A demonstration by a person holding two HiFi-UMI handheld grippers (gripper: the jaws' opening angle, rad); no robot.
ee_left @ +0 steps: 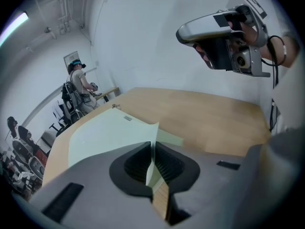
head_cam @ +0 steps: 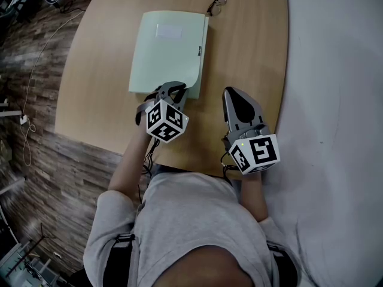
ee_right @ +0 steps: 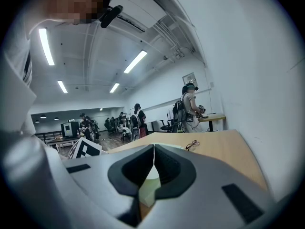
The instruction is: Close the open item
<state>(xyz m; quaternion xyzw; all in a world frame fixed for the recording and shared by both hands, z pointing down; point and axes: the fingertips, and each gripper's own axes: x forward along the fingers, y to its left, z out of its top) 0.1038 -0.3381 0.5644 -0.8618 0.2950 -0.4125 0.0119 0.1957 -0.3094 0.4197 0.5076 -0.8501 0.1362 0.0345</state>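
Nearest the bottom of the head view is the person in a grey shirt, both forearms reaching up-frame over the near edge of the wooden table (head_cam: 251,52). Each hand carries a tool with a marker cube at its back.

The left tongs (head_cam: 178,89) tilt down onto the near right corner of a pale green folder (head_cam: 167,52). In the left gripper view the left tongs (ee_left: 153,162) are clamped on a thin green sheet. It is the corner of the folder (ee_left: 105,132) cover, which curls up between the dark pads while another green layer lies flat on the table just to its right.

The right tongs (head_cam: 231,92) sit right of the folder, apart from it, pointing up-frame. In the right gripper view the right tongs (ee_right: 153,161) are pressed together with nothing caught between them. Only a sliver of the green folder (ee_right: 148,179) shows beyond and below them. They also appear at the upper right of the left gripper view, hanging above the table.

The folder lies at the middle of the table, with a small white label (head_cam: 168,31) toward its far end. Beyond its far right corner rests a pair of glasses (head_cam: 218,3), touching nothing else.

Farther off, a person with a backpack (ee_right: 189,105) stands by another desk, with more people beyond.
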